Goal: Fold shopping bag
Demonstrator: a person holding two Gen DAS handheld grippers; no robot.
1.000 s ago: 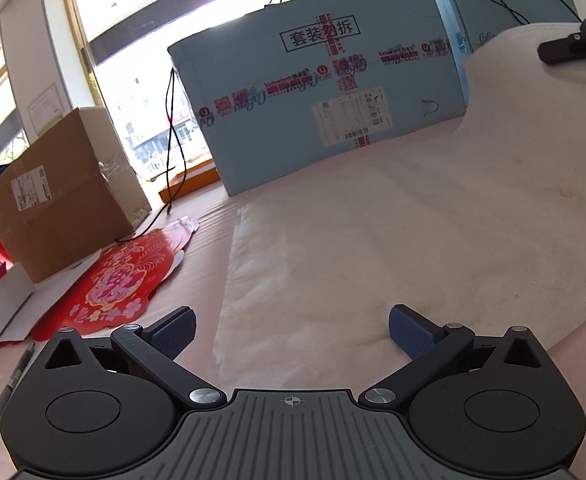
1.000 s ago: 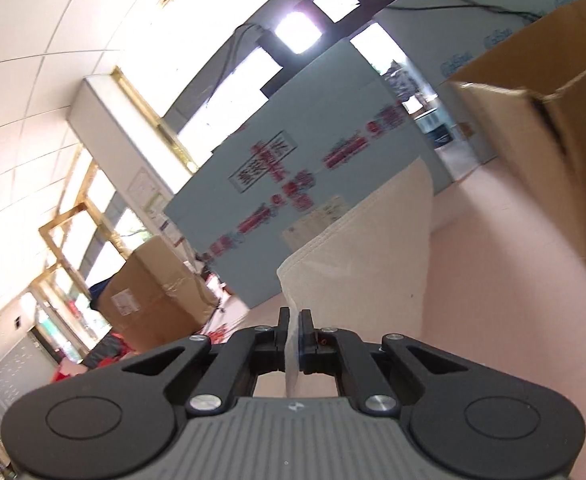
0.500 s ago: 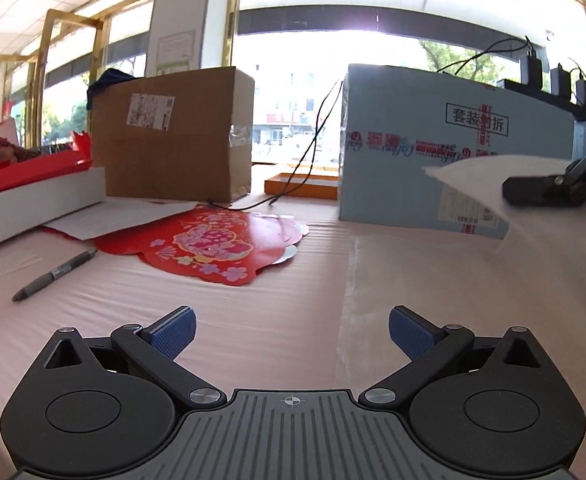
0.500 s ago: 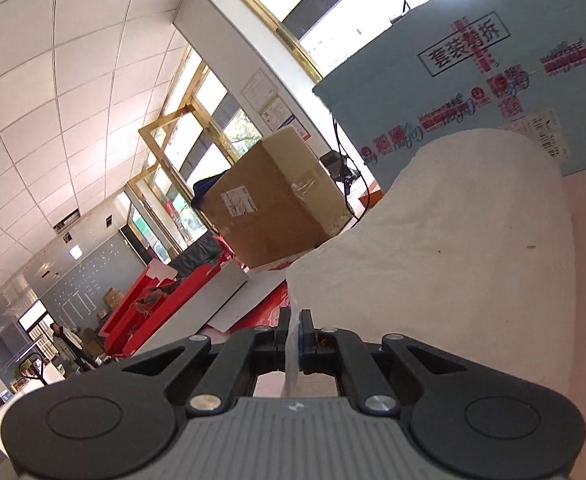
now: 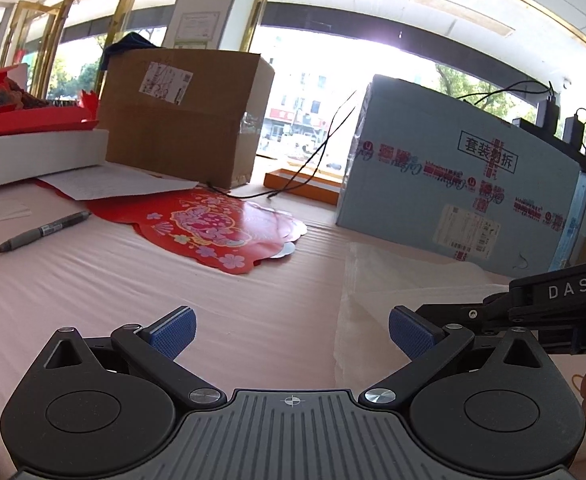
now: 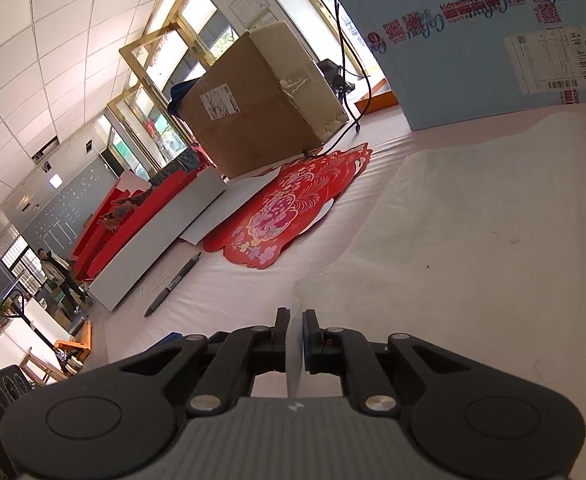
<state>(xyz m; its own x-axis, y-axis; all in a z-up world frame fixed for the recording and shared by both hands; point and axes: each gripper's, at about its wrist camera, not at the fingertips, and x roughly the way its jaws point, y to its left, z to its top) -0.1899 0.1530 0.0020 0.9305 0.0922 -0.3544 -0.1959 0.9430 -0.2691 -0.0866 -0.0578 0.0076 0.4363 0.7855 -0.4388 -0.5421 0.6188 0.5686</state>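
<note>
The white shopping bag [image 6: 473,248] lies spread on the pale pink table, its left edge showing in the left wrist view [image 5: 377,280]. My right gripper [image 6: 295,320] is shut on a corner of the bag, held low over the table. It also shows from the side at the right of the left wrist view [image 5: 533,312]. My left gripper [image 5: 291,330] is open and empty, low over the table just left of the bag's edge.
A red paper decoration [image 5: 213,228] lies left of the bag. A grey pen [image 5: 41,232] lies further left. A brown carton [image 5: 185,112], a blue printed box [image 5: 473,184] and a white tray with red items [image 5: 33,148] stand at the back.
My right gripper has swung the held bag corner over from the right and down toward the table near the left gripper. The left gripper has tilted level and stayed open.
</note>
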